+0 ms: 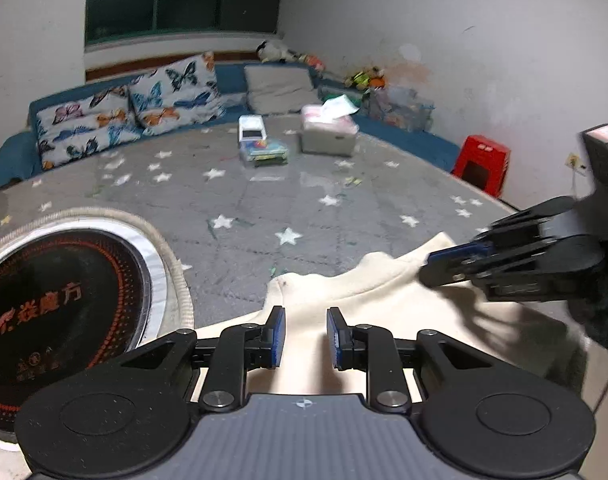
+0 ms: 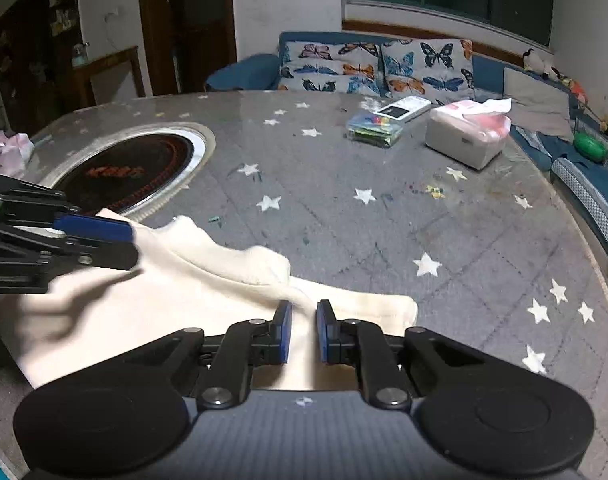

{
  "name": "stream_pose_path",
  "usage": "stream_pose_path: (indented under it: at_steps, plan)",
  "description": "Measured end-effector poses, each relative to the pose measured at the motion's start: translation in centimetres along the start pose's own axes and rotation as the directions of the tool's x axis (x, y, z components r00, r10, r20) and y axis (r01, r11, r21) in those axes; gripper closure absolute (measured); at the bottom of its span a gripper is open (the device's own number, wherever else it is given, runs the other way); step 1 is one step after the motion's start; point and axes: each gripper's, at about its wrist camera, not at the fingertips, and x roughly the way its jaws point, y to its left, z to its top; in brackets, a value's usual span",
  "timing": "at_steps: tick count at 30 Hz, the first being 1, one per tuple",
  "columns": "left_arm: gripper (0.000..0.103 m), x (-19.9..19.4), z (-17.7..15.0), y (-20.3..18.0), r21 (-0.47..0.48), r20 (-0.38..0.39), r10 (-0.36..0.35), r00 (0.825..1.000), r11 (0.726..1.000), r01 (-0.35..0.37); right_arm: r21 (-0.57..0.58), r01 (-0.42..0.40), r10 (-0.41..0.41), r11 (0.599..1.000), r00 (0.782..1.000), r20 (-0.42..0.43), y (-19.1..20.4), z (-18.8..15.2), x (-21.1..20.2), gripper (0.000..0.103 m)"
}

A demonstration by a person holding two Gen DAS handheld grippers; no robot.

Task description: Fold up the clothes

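A cream-white garment [image 1: 388, 308] lies flat on the near part of the grey star-patterned table; it also shows in the right wrist view [image 2: 191, 284]. My left gripper [image 1: 305, 338] is open, its blue pads apart over the garment's left part, holding nothing. It also shows at the left of the right wrist view [image 2: 123, 240]. My right gripper [image 2: 304, 332] is open with a narrower gap, over the garment's right edge near the collar. It also shows from the side in the left wrist view [image 1: 436, 264], at the collar.
A round black induction hob [image 1: 55, 308] is set into the table left of the garment. At the far side stand a tissue box [image 2: 468, 132], a clear box of coloured items [image 2: 374, 128] and a white device [image 2: 404, 109]. A blue sofa with butterfly cushions [image 2: 376, 66] lies beyond. A red stool [image 1: 482, 162] stands to the right.
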Motion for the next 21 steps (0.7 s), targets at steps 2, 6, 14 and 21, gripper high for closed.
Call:
stream_pose_path:
  at_steps: [2, 6, 14, 21]
  plan:
    - [0.078, 0.4, 0.0, 0.1, -0.004, -0.006, 0.006, 1.000, 1.000, -0.006, 0.009, 0.015, -0.015, 1.000, 1.000, 0.020, -0.4, 0.1, -0.8, 0.091]
    - [0.078, 0.6, -0.2, 0.1, -0.006, -0.008, 0.012, 1.000, 1.000, -0.012, -0.007, 0.019, -0.018, 1.000, 0.999, 0.038, -0.7, 0.2, -2.0, 0.091]
    - [0.078, -0.6, -0.3, 0.0, -0.013, 0.012, 0.023, 1.000, 1.000, -0.023, -0.048, 0.016, -0.015, 0.999, 1.000, 0.020, -0.3, -1.4, -4.9, 0.091]
    - [0.078, -4.2, -1.8, -1.2, 0.005, 0.060, 0.009, 0.998, 1.000, -0.010, -0.059, 0.005, -0.005, 0.998, 1.000, -0.001, 0.6, -3.4, -5.7, 0.091]
